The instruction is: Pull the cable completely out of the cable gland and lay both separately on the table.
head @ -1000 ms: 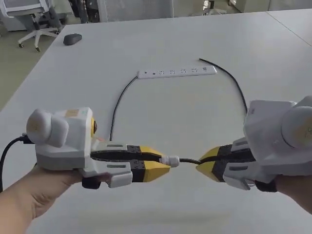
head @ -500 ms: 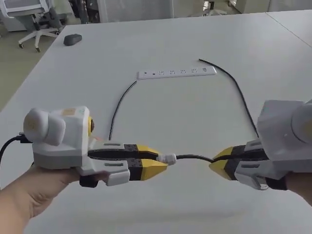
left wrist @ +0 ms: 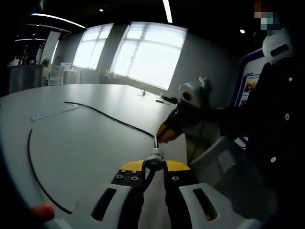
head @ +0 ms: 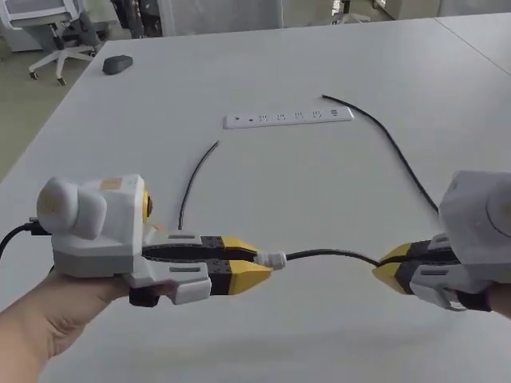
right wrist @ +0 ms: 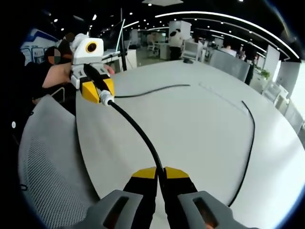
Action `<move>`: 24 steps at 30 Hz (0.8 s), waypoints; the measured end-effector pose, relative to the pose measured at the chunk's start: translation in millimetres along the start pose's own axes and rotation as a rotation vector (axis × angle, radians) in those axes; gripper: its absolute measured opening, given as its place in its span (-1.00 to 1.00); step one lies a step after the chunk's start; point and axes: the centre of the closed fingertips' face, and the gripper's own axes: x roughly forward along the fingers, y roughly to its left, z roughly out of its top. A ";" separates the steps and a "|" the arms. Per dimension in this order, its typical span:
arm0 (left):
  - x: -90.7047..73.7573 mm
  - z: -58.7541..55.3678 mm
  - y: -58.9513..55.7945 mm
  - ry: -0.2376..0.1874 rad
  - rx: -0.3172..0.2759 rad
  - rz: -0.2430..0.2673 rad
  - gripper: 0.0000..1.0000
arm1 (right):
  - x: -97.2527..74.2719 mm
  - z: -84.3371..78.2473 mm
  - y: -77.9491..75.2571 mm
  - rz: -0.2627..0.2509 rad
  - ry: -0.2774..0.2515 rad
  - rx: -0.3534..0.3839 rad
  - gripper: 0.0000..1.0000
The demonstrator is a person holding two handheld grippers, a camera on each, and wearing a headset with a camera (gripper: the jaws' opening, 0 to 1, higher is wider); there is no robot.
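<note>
A small white cable gland (head: 273, 259) sits between the yellow jaws of my left gripper (head: 260, 265), which is shut on it low and left in the head view. A black cable (head: 331, 254) runs out of the gland to my right gripper (head: 386, 270), which is shut on it. Beyond the right gripper the cable trails over the table to its far end (head: 324, 97). A short tail (head: 192, 179) lies on the table behind the left gripper. In the left gripper view the gland (left wrist: 154, 159) shows at the jaw tips. The right gripper view looks along the cable (right wrist: 138, 132) to the gland (right wrist: 106, 99).
A white power strip (head: 287, 118) lies across the middle of the white table (head: 263, 56). A dark mouse (head: 118, 64) rests at the far left, with an office chair (head: 48, 36) beyond the edge. A grey mesh chair (right wrist: 43, 162) stands close by the person.
My right gripper has moved right, away from the left, so the cable span between them is longer. The tail on the table has drawn back from the power strip.
</note>
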 end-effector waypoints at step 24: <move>3.9 5.7 0.1 0.007 0.023 0.001 -0.70 | -3.2 62.8 51.3 0.112 -0.188 -0.269 -0.63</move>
